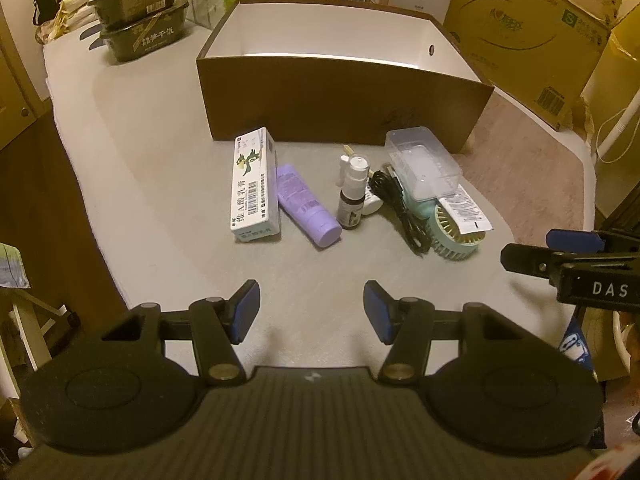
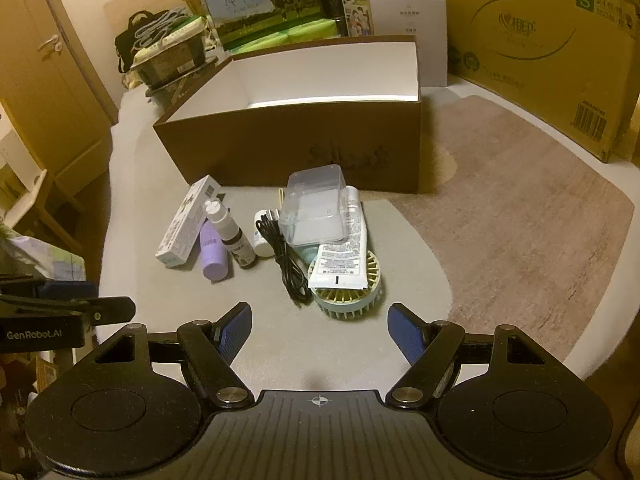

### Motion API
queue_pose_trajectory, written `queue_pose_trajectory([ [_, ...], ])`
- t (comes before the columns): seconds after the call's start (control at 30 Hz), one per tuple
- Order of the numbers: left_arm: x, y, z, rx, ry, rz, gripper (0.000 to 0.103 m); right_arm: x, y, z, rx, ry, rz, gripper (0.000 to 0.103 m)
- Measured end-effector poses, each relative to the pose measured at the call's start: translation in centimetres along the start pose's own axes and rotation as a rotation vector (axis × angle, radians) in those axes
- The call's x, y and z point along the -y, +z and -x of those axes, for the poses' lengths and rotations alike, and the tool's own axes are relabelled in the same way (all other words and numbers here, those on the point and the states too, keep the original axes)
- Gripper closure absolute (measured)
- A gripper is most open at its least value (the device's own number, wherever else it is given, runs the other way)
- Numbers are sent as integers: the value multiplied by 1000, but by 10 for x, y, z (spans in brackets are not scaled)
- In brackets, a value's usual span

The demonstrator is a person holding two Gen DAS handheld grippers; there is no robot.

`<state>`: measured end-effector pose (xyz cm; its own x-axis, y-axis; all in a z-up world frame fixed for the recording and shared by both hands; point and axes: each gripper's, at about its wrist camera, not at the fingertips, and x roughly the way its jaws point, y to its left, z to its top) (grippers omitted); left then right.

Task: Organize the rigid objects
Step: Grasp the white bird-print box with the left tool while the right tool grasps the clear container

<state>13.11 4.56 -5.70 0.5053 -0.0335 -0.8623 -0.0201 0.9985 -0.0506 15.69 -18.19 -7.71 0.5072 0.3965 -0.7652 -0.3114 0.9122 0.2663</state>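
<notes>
An open brown box (image 1: 340,96) (image 2: 292,144) with a white, empty-looking inside stands on the grey table. In front of it lie a white carton (image 1: 254,188) (image 2: 186,222), a purple tube (image 1: 306,210) (image 2: 212,254), a brown spray bottle (image 1: 352,196) (image 2: 236,240), a black cable (image 1: 400,208) (image 2: 286,256), a clear plastic case (image 1: 422,164) (image 2: 314,208) and a green fan (image 1: 456,232) (image 2: 348,292) under a white packet. My left gripper (image 1: 312,312) is open and empty, short of the tube. My right gripper (image 2: 320,330) (image 1: 560,256) is open and empty, just short of the fan.
Dark food trays (image 1: 142,24) (image 2: 172,60) are stacked at the back left. Milk cartons and a white box (image 2: 408,28) stand behind the brown box. A large cardboard carton (image 1: 532,32) (image 2: 552,40) is at the back right. A brownish mat (image 2: 520,208) covers the table's right side.
</notes>
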Motion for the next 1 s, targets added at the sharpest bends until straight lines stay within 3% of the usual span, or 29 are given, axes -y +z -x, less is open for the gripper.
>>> queue_pose_trajectory([
  [0.27,-12,8,-14,0,9,24,48,-1,7,-15,-8,-4,3,28],
  [1.0,-44,66,-73,47,24,8,48,-8,68,-80,14,-46,54,28],
])
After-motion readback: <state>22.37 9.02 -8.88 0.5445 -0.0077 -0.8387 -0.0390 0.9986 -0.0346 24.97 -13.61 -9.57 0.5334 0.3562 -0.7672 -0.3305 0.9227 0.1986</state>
